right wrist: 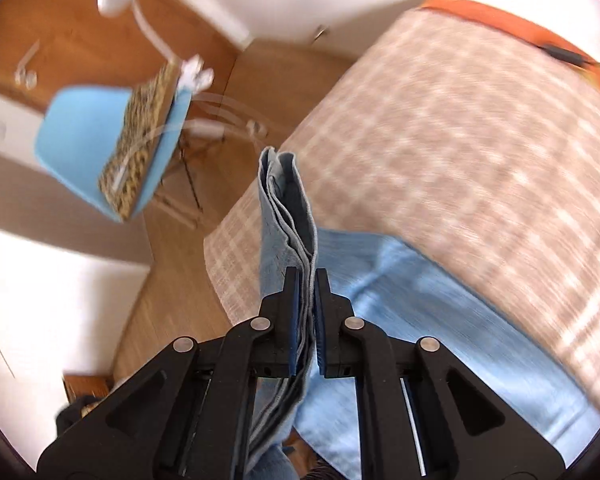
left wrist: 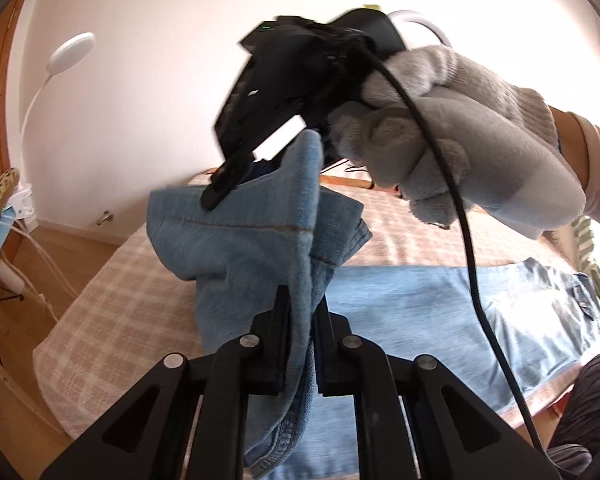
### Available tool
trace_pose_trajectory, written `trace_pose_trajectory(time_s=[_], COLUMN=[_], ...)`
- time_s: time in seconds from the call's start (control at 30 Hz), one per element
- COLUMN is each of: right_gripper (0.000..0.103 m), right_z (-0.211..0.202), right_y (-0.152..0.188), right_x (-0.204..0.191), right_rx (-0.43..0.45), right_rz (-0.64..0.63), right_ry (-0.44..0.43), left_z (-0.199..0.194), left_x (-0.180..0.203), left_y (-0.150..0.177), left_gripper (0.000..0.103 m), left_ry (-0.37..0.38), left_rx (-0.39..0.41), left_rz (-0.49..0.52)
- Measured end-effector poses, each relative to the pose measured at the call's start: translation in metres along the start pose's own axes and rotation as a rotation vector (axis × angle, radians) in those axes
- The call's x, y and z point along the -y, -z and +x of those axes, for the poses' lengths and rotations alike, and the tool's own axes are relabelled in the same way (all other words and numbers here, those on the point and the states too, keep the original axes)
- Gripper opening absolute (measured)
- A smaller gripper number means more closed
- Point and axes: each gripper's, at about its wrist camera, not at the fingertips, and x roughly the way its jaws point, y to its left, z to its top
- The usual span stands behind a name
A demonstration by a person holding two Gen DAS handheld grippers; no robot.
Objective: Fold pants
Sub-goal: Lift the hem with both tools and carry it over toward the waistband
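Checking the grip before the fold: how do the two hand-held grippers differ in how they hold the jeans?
The left hand-held gripper clamps a hem edge of the jeans, where a stitched seam shows; the right hand-held gripper clamps several stacked layers. In the left view a gloved hand holds the right one; no hand shows on the left one. Both are shut on denim, lifting it off the checked bed.

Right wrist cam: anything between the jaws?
Yes. Several stacked layers of the jeans hem sit pinched between the right gripper jaws, seen in the right wrist view.
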Motion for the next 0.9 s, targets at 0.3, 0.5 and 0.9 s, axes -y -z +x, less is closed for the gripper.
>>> trace_pose_trajectory(time_s=[0.3,0.5,0.9], right_gripper=[0.008,0.007,0.007], right_z=[-0.112,-0.172,-0.276], right_y=[0.056,0.110,0.221], right_x=[0.071,0.128,0.230], right_rx=[0.173,0.251,0.374], right_rz=[0.113,0.187,0.347], right_ry=[0.073,0.129,0.233], left_z=[-0.004,0.000,0.028], left_x=[0.065,0.125,0.268], left_y=[-0.025,-0.034,-0.025], left_gripper=[0.005,0.005,0.005], left_ry=[0.176,0.291,0.500], left_rx=[0.011,-0.017,-0.118], left_rz=[0.002,0.036,0.158])
